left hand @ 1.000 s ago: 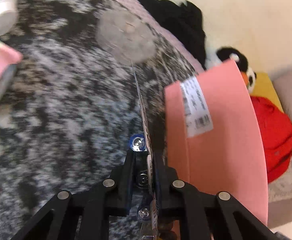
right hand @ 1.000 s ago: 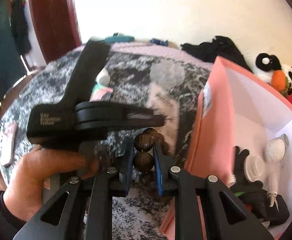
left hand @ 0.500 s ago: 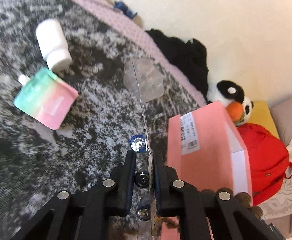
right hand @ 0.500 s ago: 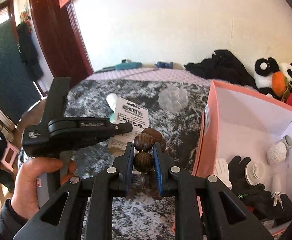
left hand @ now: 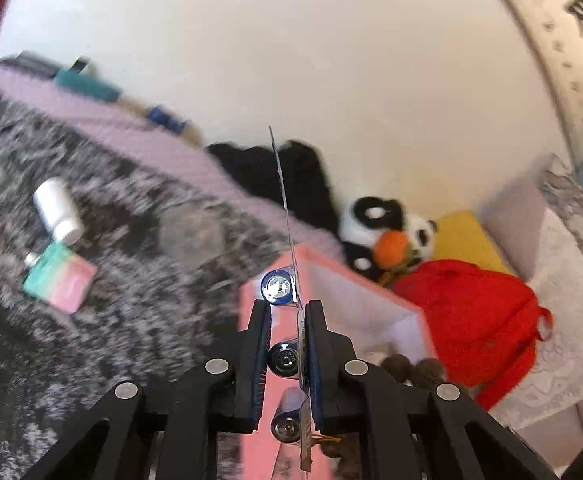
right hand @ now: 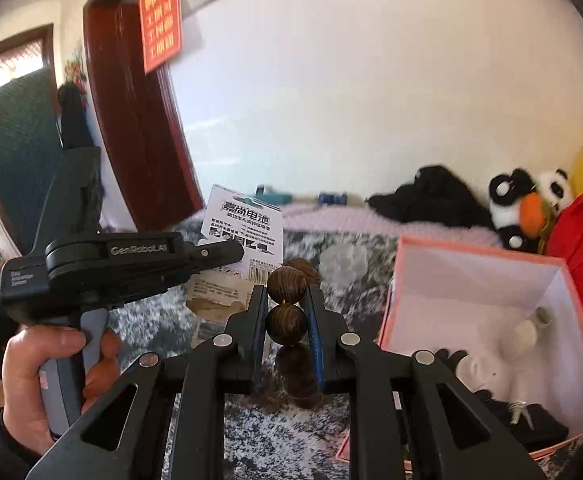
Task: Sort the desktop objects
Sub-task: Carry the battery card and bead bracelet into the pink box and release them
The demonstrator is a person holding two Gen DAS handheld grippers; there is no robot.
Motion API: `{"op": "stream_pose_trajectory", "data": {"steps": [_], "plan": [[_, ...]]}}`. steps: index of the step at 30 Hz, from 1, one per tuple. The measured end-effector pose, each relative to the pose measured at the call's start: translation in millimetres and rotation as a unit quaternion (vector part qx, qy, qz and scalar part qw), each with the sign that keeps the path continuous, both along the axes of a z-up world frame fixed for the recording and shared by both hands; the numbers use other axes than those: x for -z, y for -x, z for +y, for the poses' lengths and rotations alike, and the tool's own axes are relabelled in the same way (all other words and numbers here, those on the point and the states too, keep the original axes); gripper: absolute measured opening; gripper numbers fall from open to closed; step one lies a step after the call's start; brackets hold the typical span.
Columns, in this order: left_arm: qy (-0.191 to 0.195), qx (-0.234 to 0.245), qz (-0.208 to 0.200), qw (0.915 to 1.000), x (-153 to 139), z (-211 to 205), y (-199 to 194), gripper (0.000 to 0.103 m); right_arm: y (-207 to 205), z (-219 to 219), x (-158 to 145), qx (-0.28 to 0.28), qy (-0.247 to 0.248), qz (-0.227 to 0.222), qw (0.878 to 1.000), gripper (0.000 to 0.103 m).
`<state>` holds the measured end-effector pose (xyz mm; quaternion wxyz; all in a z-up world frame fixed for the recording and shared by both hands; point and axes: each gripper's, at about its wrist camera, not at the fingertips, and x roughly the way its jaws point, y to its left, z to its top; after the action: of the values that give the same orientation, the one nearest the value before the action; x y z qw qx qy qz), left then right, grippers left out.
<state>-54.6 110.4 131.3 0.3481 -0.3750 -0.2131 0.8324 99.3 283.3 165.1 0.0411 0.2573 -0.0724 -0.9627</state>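
My left gripper (left hand: pixel 287 316) is shut on a battery blister pack (left hand: pixel 277 286), seen edge-on and held in the air near the pink box (left hand: pixel 331 292). In the right wrist view the pack's white card (right hand: pixel 245 228) sticks up from the left gripper's fingers (right hand: pixel 219 252). My right gripper (right hand: pixel 287 300) is shut on a string of brown wooden beads (right hand: pixel 286 322), held above the table left of the pink box (right hand: pixel 471 292). The beads also show in the left wrist view (left hand: pixel 415 368). The box holds black gloves (right hand: pixel 447 360) and white items (right hand: pixel 523 334).
A white bottle (left hand: pixel 57 210) and a green-pink pouch (left hand: pixel 59 278) lie on the grey patterned tablecloth (left hand: pixel 131 320). A clear plastic cluster (right hand: pixel 341 262) lies near the box. A panda plush (right hand: pixel 527 208), black clothing (right hand: pixel 431 196) and a red backpack (left hand: pixel 475 316) sit behind.
Both grippers have risen and tilted upward with their loads. The left gripper's battery pack is now higher, beside the pink box's near corner. Both views show more wall.
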Motion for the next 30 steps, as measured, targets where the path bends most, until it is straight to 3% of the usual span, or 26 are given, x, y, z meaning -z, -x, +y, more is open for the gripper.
{"op": "stream_pose_trajectory", "data": {"steps": [5, 9, 19, 21, 22, 23, 24, 25, 27, 30], "plan": [[-0.001, 0.038, 0.045, 0.9982, -32.2, 31.6, -33.9, 0.011, -29.6, 29.3, -22.3, 0.038, -0.006, 0.036, 0.999, 0.02], [0.008, 0.072, 0.061, 0.9955, -39.0, 63.9, -50.5, 0.011, -44.5, 60.4, -29.0, 0.076, -0.003, 0.047, 0.996, 0.02], [0.046, 0.134, 0.058, 0.9882, -17.9, 142.8, -61.2, 0.012, -57.0, 140.5, -18.8, 0.17, -0.004, 0.036, 0.985, 0.02], [0.072, 0.142, 0.052, 0.9859, -8.9, 158.3, -58.2, 0.012, -53.1, 154.8, -11.7, 0.182, -0.009, 0.026, 0.983, 0.02], [0.088, 0.143, 0.05, 0.9845, -5.3, 165.4, -56.9, 0.024, -49.9, 161.3, -6.5, 0.189, -0.014, 0.017, 0.982, 0.02], [0.104, 0.138, 0.049, 0.9837, -3.8, 170.4, -55.8, 0.054, -45.8, 167.9, 0.3, 0.201, -0.027, 0.001, 0.979, 0.021], [0.117, 0.13, 0.051, 0.9834, -3.3, 173.9, -55.1, 0.069, -41.7, 173.9, 6.9, 0.219, -0.043, -0.018, 0.975, 0.031], [0.116, 0.116, 0.058, 0.9848, -6.0, 172.1, -55.2, 0.086, -40.7, 180.3, 11.2, 0.241, -0.051, -0.028, 0.969, 0.066], [0.107, 0.095, 0.08, 0.9865, -14.3, 166.9, -57.6, 0.09, -44.8, 192.1, 13.4, 0.276, -0.05, -0.026, 0.96, 0.099], [0.1, 0.089, 0.095, 0.9865, -22.2, 162.6, -60.0, 0.091, -52.1, 195.7, 7.7, 0.279, -0.033, -0.005, 0.96, 0.099]]}}
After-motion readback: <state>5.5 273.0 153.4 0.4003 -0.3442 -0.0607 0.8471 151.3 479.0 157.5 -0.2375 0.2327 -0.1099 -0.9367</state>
